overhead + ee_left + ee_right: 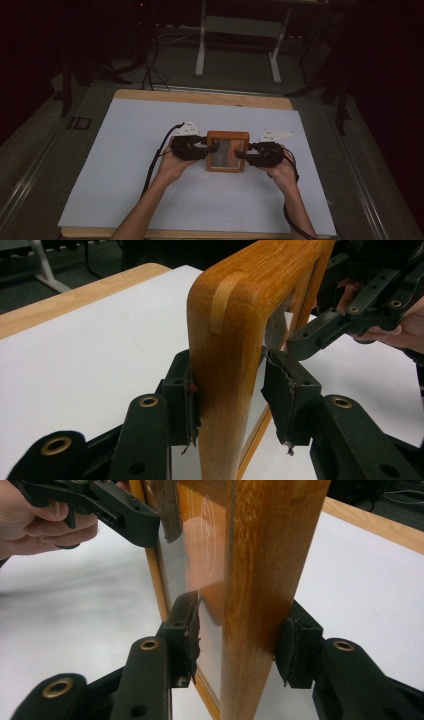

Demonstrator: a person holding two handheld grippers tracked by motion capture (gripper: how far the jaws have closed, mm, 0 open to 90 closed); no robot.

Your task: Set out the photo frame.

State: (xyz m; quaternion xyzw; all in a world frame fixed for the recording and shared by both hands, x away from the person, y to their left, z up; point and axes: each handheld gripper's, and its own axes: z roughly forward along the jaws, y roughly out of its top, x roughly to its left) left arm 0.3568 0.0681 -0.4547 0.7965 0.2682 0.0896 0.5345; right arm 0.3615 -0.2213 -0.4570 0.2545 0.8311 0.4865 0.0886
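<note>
A small wooden picture frame [227, 135] with a glass pane is held between my two grippers over the middle of the white sheet. My left gripper [212, 148] is shut on the frame's left side. In the left gripper view its pads [187, 400] clamp the wood rail [240, 305] from both faces. My right gripper [241, 154] is shut on the frame's right side. In the right gripper view one pad [295, 650] presses the wood [270, 555] and the other pad [189, 630] sits against the glass. Each gripper view shows the other gripper [320, 332] [135, 517] at the far rail.
A white sheet [150, 165] covers most of the wooden table [200, 97]. Beyond the table's far edge stand a pale table frame [240, 30] and dark stands, with cables [150, 70] on the floor. Black cables trail from both grippers along the forearms.
</note>
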